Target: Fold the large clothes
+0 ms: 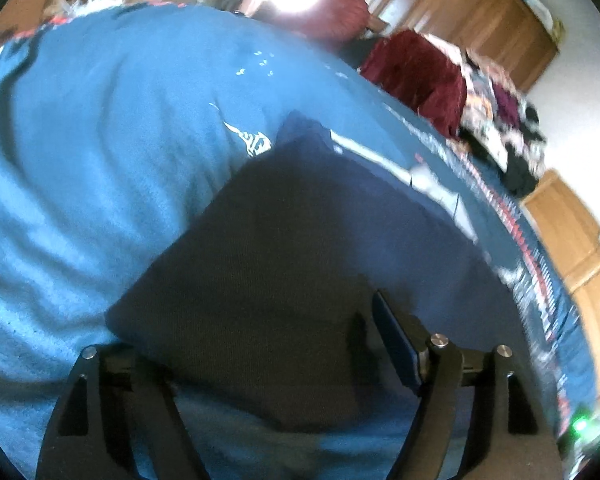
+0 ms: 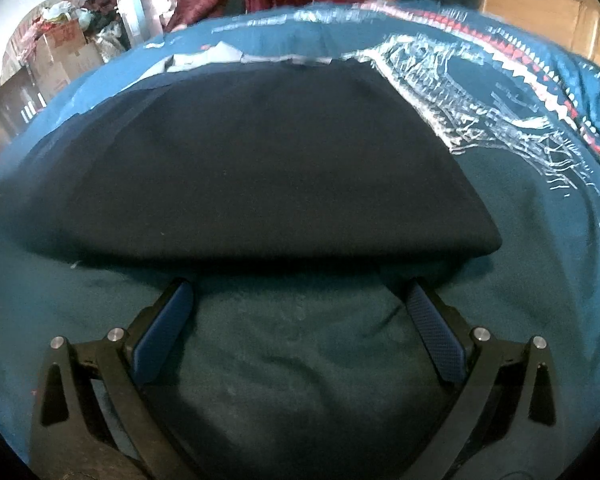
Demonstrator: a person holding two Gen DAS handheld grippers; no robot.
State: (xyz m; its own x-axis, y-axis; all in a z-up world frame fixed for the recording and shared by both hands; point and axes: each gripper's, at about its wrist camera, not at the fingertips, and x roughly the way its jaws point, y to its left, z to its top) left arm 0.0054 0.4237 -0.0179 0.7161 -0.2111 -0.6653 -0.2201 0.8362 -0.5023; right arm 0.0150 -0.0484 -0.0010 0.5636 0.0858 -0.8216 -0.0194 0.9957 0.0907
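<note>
1. blue-padded fingers [image 2: 436,336] of the right tongs [image 2: 300,328] sit closest to the lens, spread wide apart over bare teal blanket [image 2: 292,360], holding nothing and stopping just short of the near folded edge of the dark garment [image 2: 260,168].
2. that dark garment lies flat on the teal blanket, which covers what looks like a bed; its near edge runs straight across the right wrist view, and a white printed pattern [image 2: 480,100] lies beside it on the blanket.
3. left tongs [image 1: 260,360] stand wide apart too; the dark garment [image 1: 280,260] lies across the gap between them, one blue pad [image 1: 396,344] shows at its right, and the other finger is hidden under or behind the cloth. i cannot tell whether they touch it; they are not clamped.
4. my judgement: the fold is mostly made, and the step in hand is squaring or doubling it.
5. to do it well, slide one finger under the full thickness at each end of the near edge, close on all layers, lift both ends evenly, and lay them onto the far edge without dragging the blanket.
</note>
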